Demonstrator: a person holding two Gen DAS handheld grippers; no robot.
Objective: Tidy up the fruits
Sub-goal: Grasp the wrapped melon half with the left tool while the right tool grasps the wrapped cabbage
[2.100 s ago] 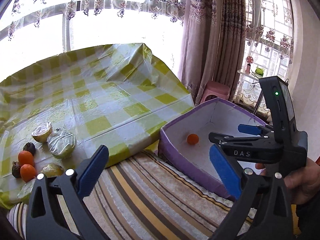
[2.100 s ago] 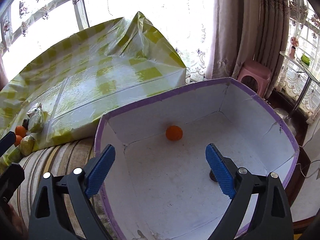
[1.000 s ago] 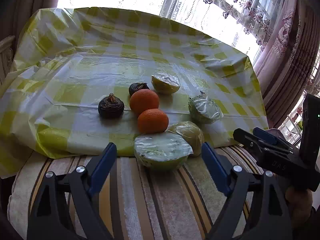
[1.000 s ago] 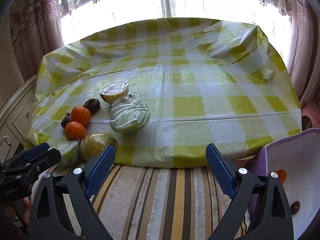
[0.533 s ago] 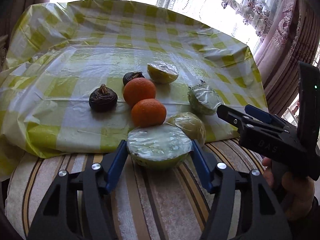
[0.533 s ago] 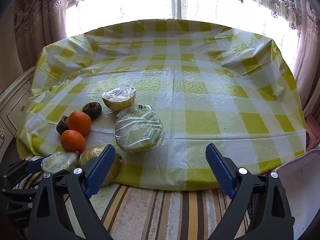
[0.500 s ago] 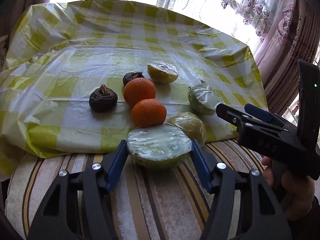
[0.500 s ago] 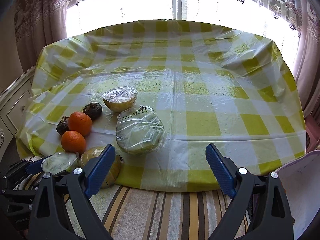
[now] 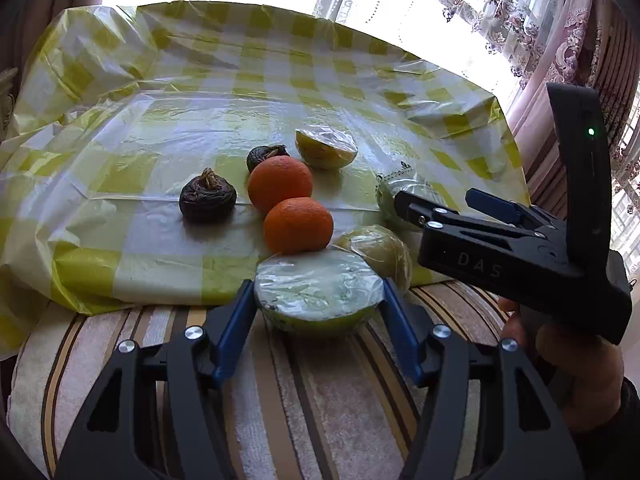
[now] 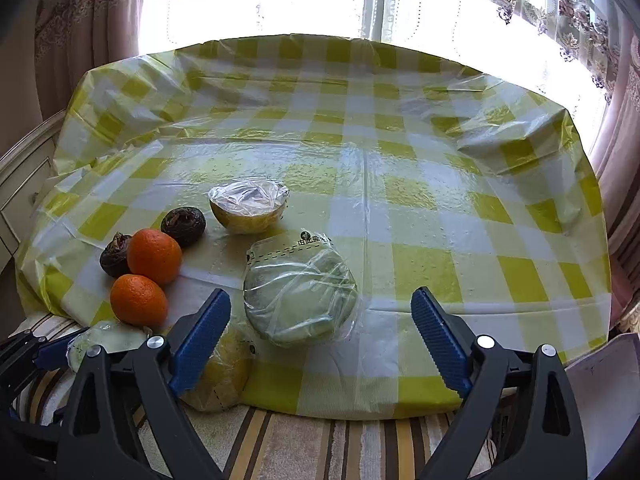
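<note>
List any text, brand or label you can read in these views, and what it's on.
"DAS": embossed on the right hand-held gripper, seen in the left wrist view.
Printed characters beside a round logo on the film of the wrapped green fruit: too small to read.
Nothing else is legible.

A black right gripper point(image 9: 404, 204) hides most of a plastic-wrapped green fruit point(image 9: 386, 194); a pale purple-edged box point(image 10: 604, 396) is cut off at the right wrist view's edge, contents unseen.
</note>
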